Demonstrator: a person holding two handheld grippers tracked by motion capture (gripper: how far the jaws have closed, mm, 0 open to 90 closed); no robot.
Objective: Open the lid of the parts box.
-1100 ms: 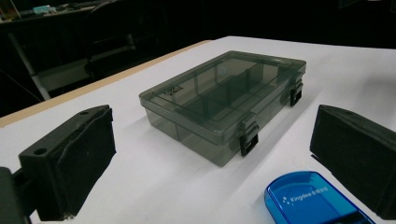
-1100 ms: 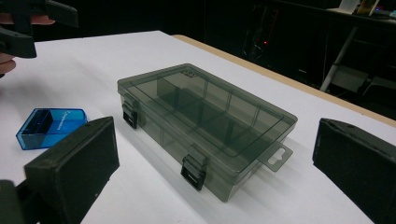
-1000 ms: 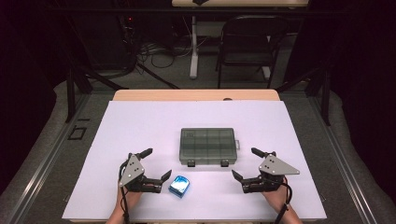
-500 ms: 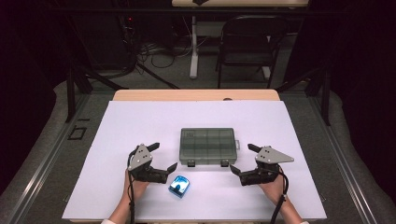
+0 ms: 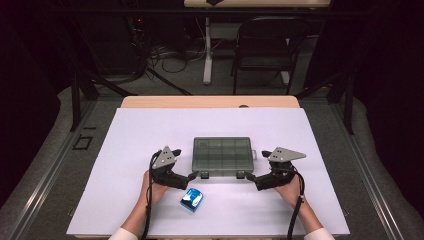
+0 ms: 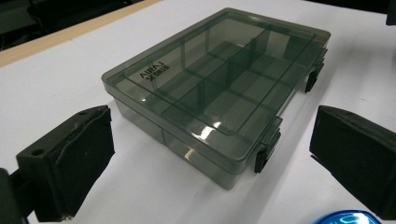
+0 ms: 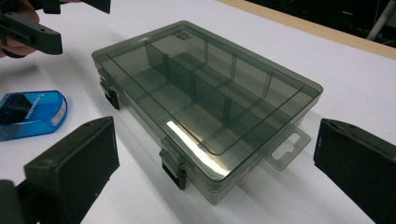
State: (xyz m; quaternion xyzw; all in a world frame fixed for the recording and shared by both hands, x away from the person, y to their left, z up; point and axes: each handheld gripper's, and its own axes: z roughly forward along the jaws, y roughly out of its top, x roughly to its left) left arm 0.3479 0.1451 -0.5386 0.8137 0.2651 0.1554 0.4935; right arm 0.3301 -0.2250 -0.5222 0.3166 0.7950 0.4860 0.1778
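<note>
A smoky transparent compartment box (image 5: pixel 222 156) lies closed on the white table (image 5: pixel 150 130), with two black latches (image 5: pixel 204 174) on its near side. My left gripper (image 5: pixel 186 172) is open just off the box's near-left corner, jaws toward it. At the near-right corner my right gripper (image 5: pixel 255 169) is open too. In the left gripper view the box (image 6: pixel 219 88) lies ahead of the wide-apart jaws of the left gripper (image 6: pixel 215 137). In the right gripper view the box (image 7: pixel 205 88) lies ahead of the right gripper (image 7: pixel 217 158), whose jaws hold nothing.
A small blue transparent case (image 5: pixel 191 199) lies on the table near the left hand, in front of the box; the blue case (image 7: pixel 30 112) sits left in the right gripper view. A wooden table edge (image 5: pixel 210 101) runs along the far side, with a chair (image 5: pixel 267 50) beyond.
Both grippers have moved forward and inward, up to the box's near corners. The box and the blue case have stayed put.
</note>
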